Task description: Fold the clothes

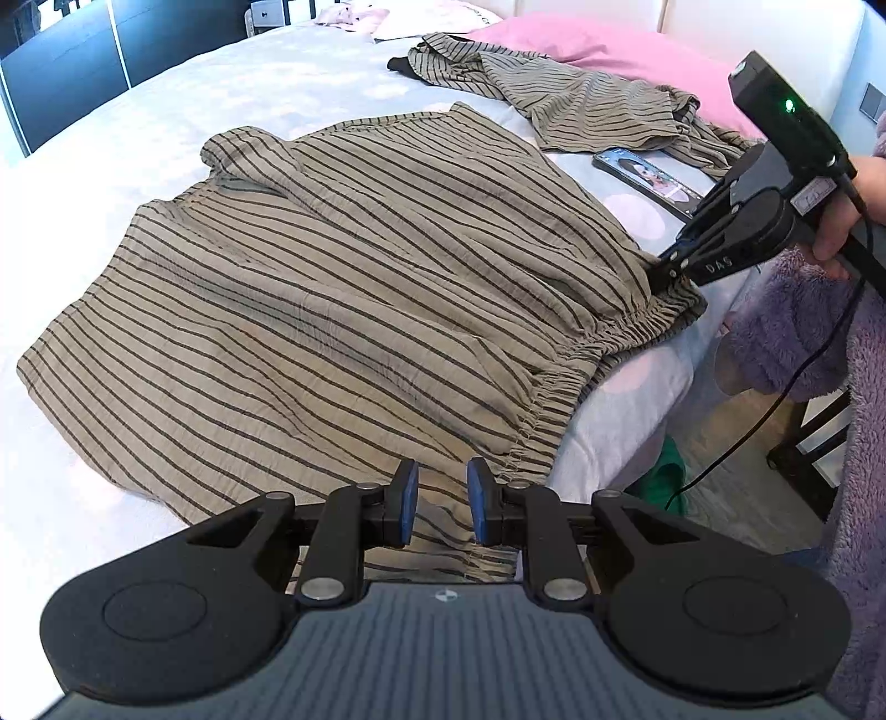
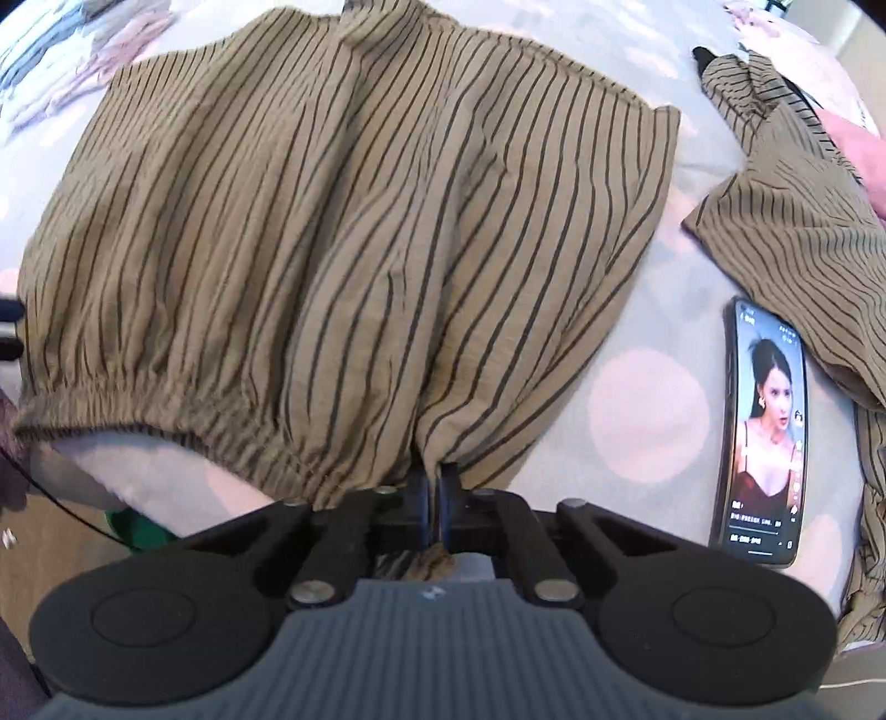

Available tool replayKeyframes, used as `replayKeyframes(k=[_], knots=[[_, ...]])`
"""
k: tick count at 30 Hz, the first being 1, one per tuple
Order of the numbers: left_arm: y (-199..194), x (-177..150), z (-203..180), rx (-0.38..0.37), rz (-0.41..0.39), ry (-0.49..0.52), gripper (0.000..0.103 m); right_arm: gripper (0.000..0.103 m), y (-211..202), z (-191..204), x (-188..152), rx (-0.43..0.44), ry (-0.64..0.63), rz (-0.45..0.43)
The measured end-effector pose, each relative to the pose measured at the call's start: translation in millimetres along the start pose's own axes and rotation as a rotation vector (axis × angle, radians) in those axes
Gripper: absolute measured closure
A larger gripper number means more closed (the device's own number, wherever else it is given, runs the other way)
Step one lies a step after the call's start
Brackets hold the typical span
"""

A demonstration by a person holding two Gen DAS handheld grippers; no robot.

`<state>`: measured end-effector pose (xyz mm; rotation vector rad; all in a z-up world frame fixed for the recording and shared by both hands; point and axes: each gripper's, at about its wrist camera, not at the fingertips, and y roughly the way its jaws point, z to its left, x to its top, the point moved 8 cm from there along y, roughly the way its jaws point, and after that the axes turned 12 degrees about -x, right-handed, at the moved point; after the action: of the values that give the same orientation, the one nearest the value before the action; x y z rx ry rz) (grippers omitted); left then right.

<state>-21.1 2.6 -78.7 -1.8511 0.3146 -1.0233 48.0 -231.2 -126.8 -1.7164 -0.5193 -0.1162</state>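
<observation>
Olive shorts with dark stripes (image 1: 332, 310) lie spread on the bed, their elastic waistband along the near edge. My left gripper (image 1: 443, 498) hovers over the waistband's near corner; its blue pads stand apart and flat cloth shows in the gap, unpinched. My right gripper (image 1: 662, 274) meets the waistband's far end. In the right wrist view the right gripper (image 2: 437, 493) is shut on a bunched fold of the shorts (image 2: 332, 221) at the waistband, and the cloth is puckered where the pads pinch it.
A second striped garment (image 1: 581, 105) lies crumpled beyond the shorts by a pink pillow (image 1: 609, 50). A lit phone (image 2: 767, 432) rests on the sheet to the right of the shorts. The bed's edge drops to the floor at the right, by a purple fleece sleeve (image 1: 792, 327).
</observation>
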Motion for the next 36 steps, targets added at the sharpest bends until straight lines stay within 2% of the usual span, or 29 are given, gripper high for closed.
replayKeyframes(k=[4,8,17,21,30,33,36], knots=[[0.9,-1.3,0.1,0.000,0.011,-0.003,0.086,0.099,-13.6,2.0,16.7,0.017,0.062,-0.023],[2.8,-3.4,1.0,0.004,0.026,-0.008,0.086,0.099,-28.9,19.8,35.0,0.022,0.063,-0.072],[6.6,-17.8,10.1,0.025,0.067,-0.035,0.086,0.099,-49.2,81.0,77.9,0.090,-0.053,-0.169],[10.5,-26.1,12.7,0.029,0.087,-0.039,0.086,0.099,-58.6,109.7,90.7,0.172,-0.114,-0.217],[4.6,-35.1,21.9,0.035,0.063,-0.092,0.086,0.099,-89.0,185.4,77.1,0.443,-0.335,-0.283],[-0.2,-40.3,24.9,0.039,0.060,-0.112,0.086,0.099,-90.6,200.7,65.9,0.477,-0.407,-0.277],[-3.0,-47.4,27.5,0.047,0.071,-0.136,0.084,0.099,-81.3,211.1,57.1,0.458,-0.469,-0.268]])
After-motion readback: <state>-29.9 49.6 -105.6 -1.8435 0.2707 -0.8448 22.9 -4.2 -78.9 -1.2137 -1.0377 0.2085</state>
